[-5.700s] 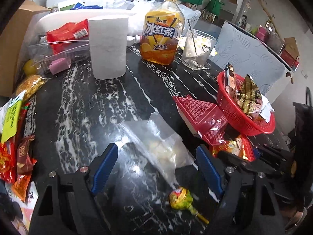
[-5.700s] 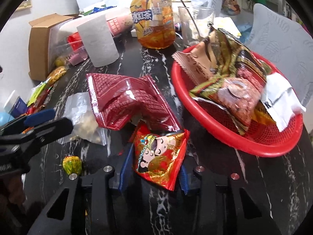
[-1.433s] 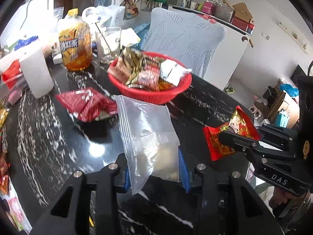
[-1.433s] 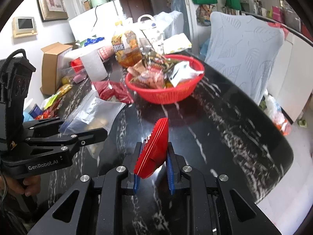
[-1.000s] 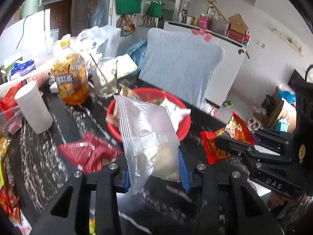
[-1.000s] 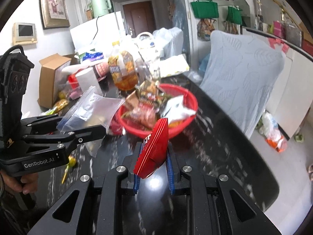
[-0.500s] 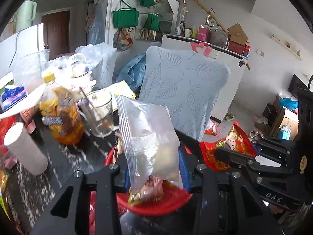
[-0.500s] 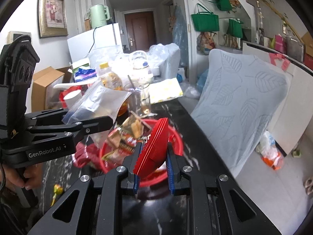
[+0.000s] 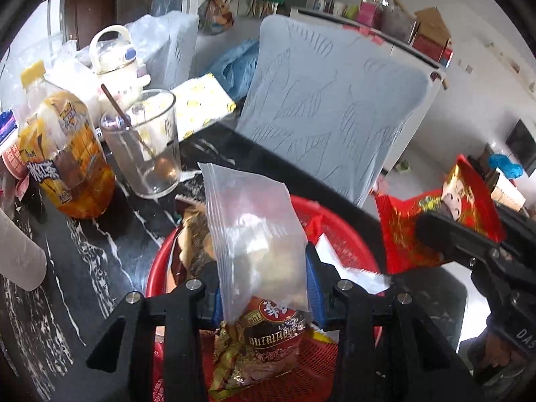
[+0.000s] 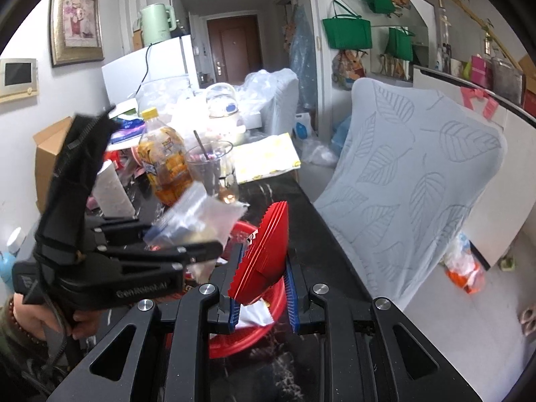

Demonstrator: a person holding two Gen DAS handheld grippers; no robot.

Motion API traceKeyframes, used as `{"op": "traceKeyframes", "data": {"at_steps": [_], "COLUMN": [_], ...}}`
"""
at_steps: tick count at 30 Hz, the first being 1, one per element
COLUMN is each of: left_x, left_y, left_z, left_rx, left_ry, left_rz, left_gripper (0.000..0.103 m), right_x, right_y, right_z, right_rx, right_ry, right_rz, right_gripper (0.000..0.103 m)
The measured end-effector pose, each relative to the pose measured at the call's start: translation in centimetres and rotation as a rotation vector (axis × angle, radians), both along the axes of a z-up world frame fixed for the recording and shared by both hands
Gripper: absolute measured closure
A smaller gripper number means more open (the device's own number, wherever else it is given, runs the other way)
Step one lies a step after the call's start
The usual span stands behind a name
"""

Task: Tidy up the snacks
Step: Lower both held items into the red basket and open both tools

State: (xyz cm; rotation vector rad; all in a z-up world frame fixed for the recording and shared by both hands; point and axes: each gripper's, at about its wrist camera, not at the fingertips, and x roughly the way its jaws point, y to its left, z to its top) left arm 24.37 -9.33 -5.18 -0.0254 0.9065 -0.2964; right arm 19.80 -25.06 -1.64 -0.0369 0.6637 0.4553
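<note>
The table is black stone with white veins, and a chair in a pale blue leaf-print cover stands at its far edge. On the table sits a round red basket of mesh plastic, already holding several wrapped snacks, among them a brown and gold packet.

Both claws tilt downward over the basket, the left one more steeply. The left claw is closed on a clear bag, its blue pads pressing the bag's lower part from either side. The bag stands upright with its long axis running up and away from the claw, sealed edge at the top; it is see-through, crinkled, with pale contents sunk to the bottom. It hangs directly above the basket. A hand with a bead bracelet grips the left claw's handle.

The right claw is clamped on a red packet, held edge-on in its own view, long axis pointing up and forward, zigzag edge showing. From the left view the packet is shiny red with gold print and a cartoon face. It sits just right of the clear bag, over the basket's near rim.
</note>
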Motion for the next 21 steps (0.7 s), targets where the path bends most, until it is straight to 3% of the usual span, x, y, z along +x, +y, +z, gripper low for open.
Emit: {"op": "traceKeyframes", "data": {"at_steps": [9,15,18,21], "left_x": [0.6,-0.1,-0.7,-1.4], "left_y": [-0.5,-0.2,0.2,0.9], "left_z": [-1.5,-0.3,0.7,2.0], "left_rx": [0.020,-0.007,-0.001,0.002], "left_ry": [0.073,0.041,-0.003,-0.046], "left_rz": [-0.035,-0.024,0.000,0.027], "left_gripper": [0.063,0.062,0.046,0.045], "right_x": [0.6,0.6,0.4,0.3], "right_y": [0.4,0.4,0.4,0.4], "right_z": [-0.7,-0.6,-0.3,-0.1], "right_rx": [0.009,0.005,0.010,0.013], "right_ry": [0.024,0.020,0.017,0.013], "right_rz": [0.008,0.007,0.007,0.010], "right_gripper": [0.081,0.081,0.081,0.081]}}
